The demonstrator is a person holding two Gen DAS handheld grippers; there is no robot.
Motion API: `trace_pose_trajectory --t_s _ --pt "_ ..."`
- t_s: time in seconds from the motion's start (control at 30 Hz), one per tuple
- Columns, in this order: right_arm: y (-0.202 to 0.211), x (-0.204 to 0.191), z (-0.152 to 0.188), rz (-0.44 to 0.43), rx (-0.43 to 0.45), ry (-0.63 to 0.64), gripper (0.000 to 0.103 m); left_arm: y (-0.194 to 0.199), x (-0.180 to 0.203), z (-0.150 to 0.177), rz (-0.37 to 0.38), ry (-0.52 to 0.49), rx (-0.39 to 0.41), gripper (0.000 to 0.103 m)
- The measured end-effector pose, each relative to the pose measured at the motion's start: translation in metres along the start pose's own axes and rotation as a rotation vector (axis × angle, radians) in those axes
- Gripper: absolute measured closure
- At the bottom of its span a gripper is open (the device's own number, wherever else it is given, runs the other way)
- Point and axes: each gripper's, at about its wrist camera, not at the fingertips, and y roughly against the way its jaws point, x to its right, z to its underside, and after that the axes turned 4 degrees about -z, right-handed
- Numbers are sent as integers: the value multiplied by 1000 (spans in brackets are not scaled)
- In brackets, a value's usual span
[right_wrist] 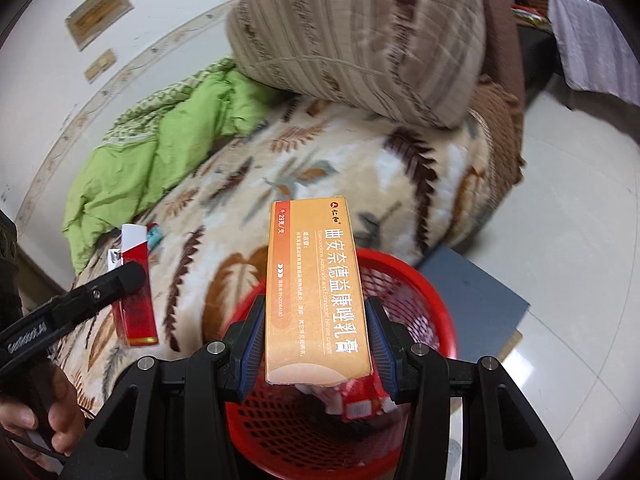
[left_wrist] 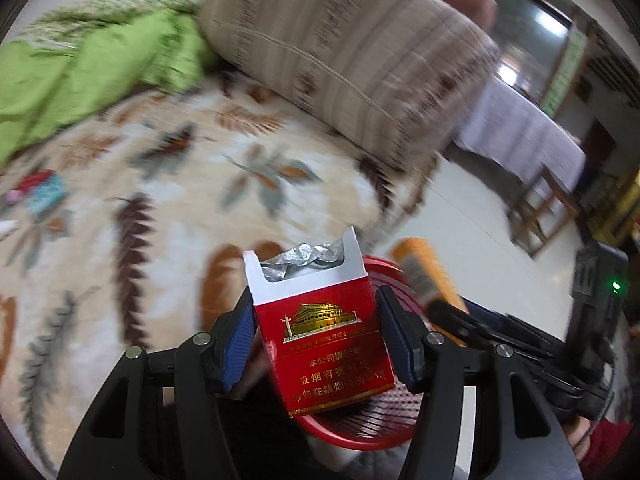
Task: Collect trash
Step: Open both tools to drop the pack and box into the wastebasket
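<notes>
The left tool (left_wrist: 318,336) pinches a red cigarette pack (left_wrist: 320,340) and the right tool (right_wrist: 316,344) an orange cream box (right_wrist: 314,288), both above the red basket (right_wrist: 420,280), undropped; small litter (left_wrist: 38,194) remains on the bed (left_wrist: 160,220).

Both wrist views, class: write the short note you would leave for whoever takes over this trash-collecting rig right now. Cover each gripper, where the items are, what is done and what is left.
Left gripper: shut on the opened red cigarette pack, foil showing at the top, held above the near rim of the red basket.
Right gripper: shut on the orange cream box, held over the basket.
Done: both items picked up; some red-and-white trash already lies in the basket, which stands on the floor beside the bed.
Left: release both into the basket, then fetch the small blurred red and teal items on the leaf-patterned blanket.
</notes>
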Motion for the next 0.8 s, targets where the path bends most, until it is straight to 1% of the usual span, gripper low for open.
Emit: trace_pose_trajectory --t_s 0.07,0.2,0.33,0.53,0.7,0.8 --pt "-1 6 1 19 -9 -4 49 -5 6 3 8 -18 -24 37" --pt "2 12 2 36 -10 -15 48 -2 6 4 6 -26 -13 37" --pt "2 4 -5 24 4 -3 48 11 -6 1 -27 -10 25 37" --pt "-8 -33 -22 -41 17 52 48 38 -45 -3 -94 43 90 37" --pt "-25 -73 -31 -108 -8 108 48 61 -92 -2 -165 128 128 37" --pt "-36 -103 -33 -149 -26 164 48 74 -126 1 -206 188 150 37"
